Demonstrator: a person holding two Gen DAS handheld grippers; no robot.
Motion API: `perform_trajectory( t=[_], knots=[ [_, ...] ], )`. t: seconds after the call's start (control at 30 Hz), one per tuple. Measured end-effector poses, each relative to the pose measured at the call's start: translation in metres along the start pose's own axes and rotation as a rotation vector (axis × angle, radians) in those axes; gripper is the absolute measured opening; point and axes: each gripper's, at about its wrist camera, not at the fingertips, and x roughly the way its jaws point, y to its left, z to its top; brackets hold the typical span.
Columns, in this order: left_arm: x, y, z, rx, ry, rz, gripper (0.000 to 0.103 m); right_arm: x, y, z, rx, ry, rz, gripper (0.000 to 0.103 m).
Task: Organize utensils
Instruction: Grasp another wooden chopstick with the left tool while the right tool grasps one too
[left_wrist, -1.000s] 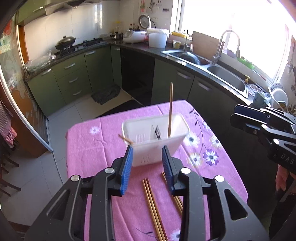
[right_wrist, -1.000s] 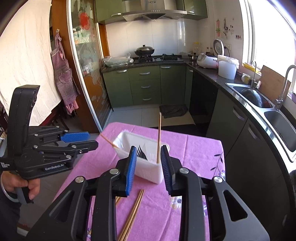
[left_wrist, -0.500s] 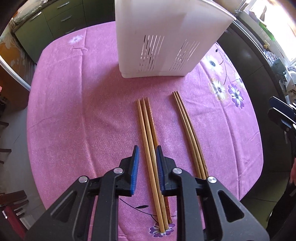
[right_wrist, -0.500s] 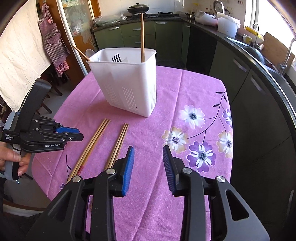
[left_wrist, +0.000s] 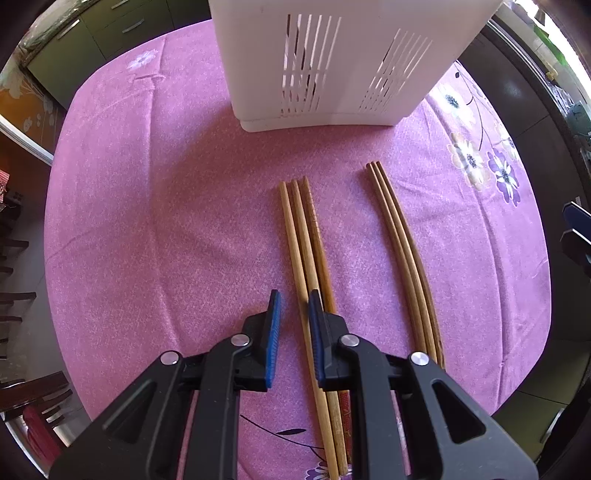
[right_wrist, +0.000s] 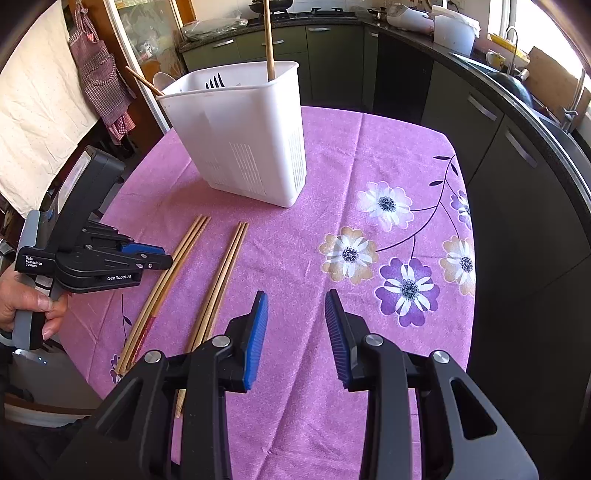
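Two bundles of wooden chopsticks lie on the pink tablecloth: a left bundle (left_wrist: 301, 236) (right_wrist: 173, 262) and a right bundle (left_wrist: 400, 240) (right_wrist: 221, 273). A white slotted utensil holder (left_wrist: 332, 62) (right_wrist: 240, 136) stands behind them with a chopstick (right_wrist: 269, 40), a fork and another stick in it. My left gripper (left_wrist: 293, 299) (right_wrist: 162, 258) is low over the left bundle, jaws narrowly open with the leftmost chopstick between them. My right gripper (right_wrist: 295, 299) is open and empty, above the cloth to the right of the right bundle.
The table (right_wrist: 388, 155) is small with rounded edges. Dark kitchen cabinets (right_wrist: 517, 155) and a sink counter run along the right. A chair (left_wrist: 22, 280) stands at the left table edge. An apron (right_wrist: 99, 74) hangs at the left.
Both grippers came down from high above the holder toward the table. My left gripper has closed in on the left chopstick bundle. My right gripper has lowered and opened a little wider.
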Motion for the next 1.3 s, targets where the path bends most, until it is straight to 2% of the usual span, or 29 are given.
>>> perform_trajectory(
  t=[0.1, 0.23, 0.3, 0.43, 0.53, 0.8, 1.0, 1.07, 1.3],
  knots=[
    [0.006, -0.001, 0.001, -0.003, 0.025, 0.011, 0.015, 0.002, 0.000, -0.002, -0.002, 0.004, 0.003, 0.032],
    [0.012, -0.015, 0.002, 0.008, 0.015, 0.032, 0.014, 0.007, 0.001, -0.002, -0.005, 0.014, 0.000, 0.034],
    [0.014, -0.020, 0.002, 0.012, 0.009, 0.047, 0.009, 0.008, 0.003, -0.002, -0.008, 0.019, -0.001, 0.034],
    [0.013, -0.014, 0.002, 0.002, 0.010, 0.028, 0.006, 0.011, 0.008, -0.003, -0.023, 0.031, -0.005, 0.034],
    [0.003, -0.002, -0.001, -0.014, -0.019, 0.015, 0.006, 0.015, 0.012, -0.002, -0.030, 0.045, -0.007, 0.034],
    [-0.066, 0.022, -0.017, -0.038, -0.228, -0.024, 0.006, 0.060, 0.034, 0.009, -0.026, 0.165, 0.070, 0.033],
    [-0.118, 0.043, -0.042, -0.013, -0.413, 0.024, 0.006, 0.097, 0.050, 0.019, -0.026, 0.241, 0.081, 0.017],
    [-0.126, 0.045, -0.048, -0.006, -0.445, 0.028, 0.006, 0.103, 0.055, 0.021, -0.029, 0.257, 0.077, 0.015],
    [-0.133, 0.055, -0.062, 0.000, -0.476, 0.009, 0.006, 0.112, 0.068, 0.027, -0.044, 0.279, 0.059, 0.013]
  ],
)
